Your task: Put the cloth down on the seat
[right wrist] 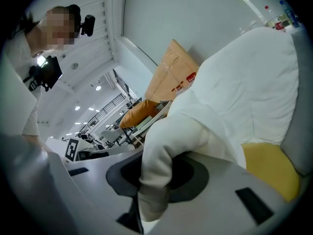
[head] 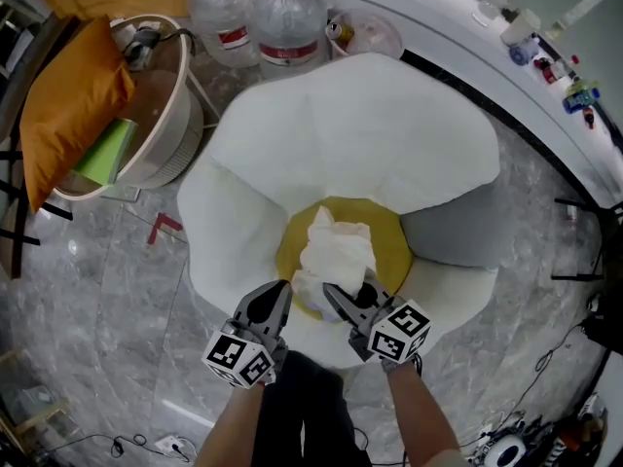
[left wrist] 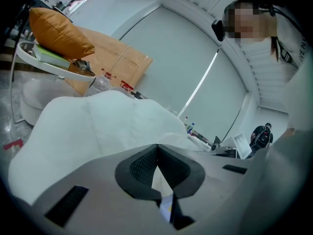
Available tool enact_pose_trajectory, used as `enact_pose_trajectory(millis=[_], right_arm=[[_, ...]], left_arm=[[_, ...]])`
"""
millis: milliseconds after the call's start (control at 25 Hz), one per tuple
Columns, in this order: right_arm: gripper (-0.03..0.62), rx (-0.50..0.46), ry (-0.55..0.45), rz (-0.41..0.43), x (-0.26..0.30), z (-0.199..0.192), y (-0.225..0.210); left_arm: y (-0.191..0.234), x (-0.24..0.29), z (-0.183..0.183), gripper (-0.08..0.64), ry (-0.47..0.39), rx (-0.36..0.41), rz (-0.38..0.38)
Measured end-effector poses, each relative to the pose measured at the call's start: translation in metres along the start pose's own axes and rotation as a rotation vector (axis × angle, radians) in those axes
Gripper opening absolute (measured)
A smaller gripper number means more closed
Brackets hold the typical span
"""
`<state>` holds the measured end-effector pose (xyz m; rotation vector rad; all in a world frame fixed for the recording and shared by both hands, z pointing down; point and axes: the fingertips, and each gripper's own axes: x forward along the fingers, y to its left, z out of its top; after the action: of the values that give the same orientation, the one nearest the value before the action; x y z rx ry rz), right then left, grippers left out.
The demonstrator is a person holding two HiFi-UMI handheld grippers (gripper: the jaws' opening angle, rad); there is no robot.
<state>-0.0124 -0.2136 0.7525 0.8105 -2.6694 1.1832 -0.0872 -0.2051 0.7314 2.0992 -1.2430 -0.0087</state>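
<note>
1. Far L: 1 orange cushion (head: 73, 105) leans on 1 round white side table (head: 180, 115). Neither is part of your job.
2. Top, behind the chair: 2 big water bottles (head: 224, 13), side by side.
3. Centre: 1 white petal-shaped chair (head: 370, 125) w/ 1 yellow seat (head: 389, 232).
4. Your L gripper (head: 287, 285): jaw tips are together, just beside the cloth's near-L edge. Nothing bulky sits betw. them; I can't tell if a thin corner is nipped.
5. 1 cloth (head: 336, 249), white and crumpled. Its bulk rests on the yellow seat, w/ the near edge running to your R gripper.
6. Your R gripper (head: 348, 298): clamped on a fat fold of the cloth, low over the seat's front.
7. Step: set-down looks nearly done, w/ only the release left. Next: open the R jaws wide enough for the fold to drop free and check the L too. Then back both grippers out toward you w/o dragging the cloth off the yellow.
8. Tally: 2 grippers, 1 cloth, 1 seat.
</note>
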Motion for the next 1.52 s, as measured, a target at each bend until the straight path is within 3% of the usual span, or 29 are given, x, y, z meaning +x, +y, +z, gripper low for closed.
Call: enact_pose_trajectory(millis=[520, 960, 1520], right_arm=[[0.104, 0.006, 0.02, 0.024, 0.043, -0.048, -0.038], [0.106, 0.059, 0.037, 0.003, 0.049, -0.08, -0.07], [0.117, 0.079, 0.096, -0.183, 0.055, -0.119, -0.116]], left_arm=[[0.046, 0.02, -0.033, 0.012, -0.003, 0.022, -0.001], [0.06, 0.029, -0.056, 0.013, 0.012, 0.021, -0.007], [0.063, 0.033, -0.077, 0.012, 0.017, 0.021, -0.016]])
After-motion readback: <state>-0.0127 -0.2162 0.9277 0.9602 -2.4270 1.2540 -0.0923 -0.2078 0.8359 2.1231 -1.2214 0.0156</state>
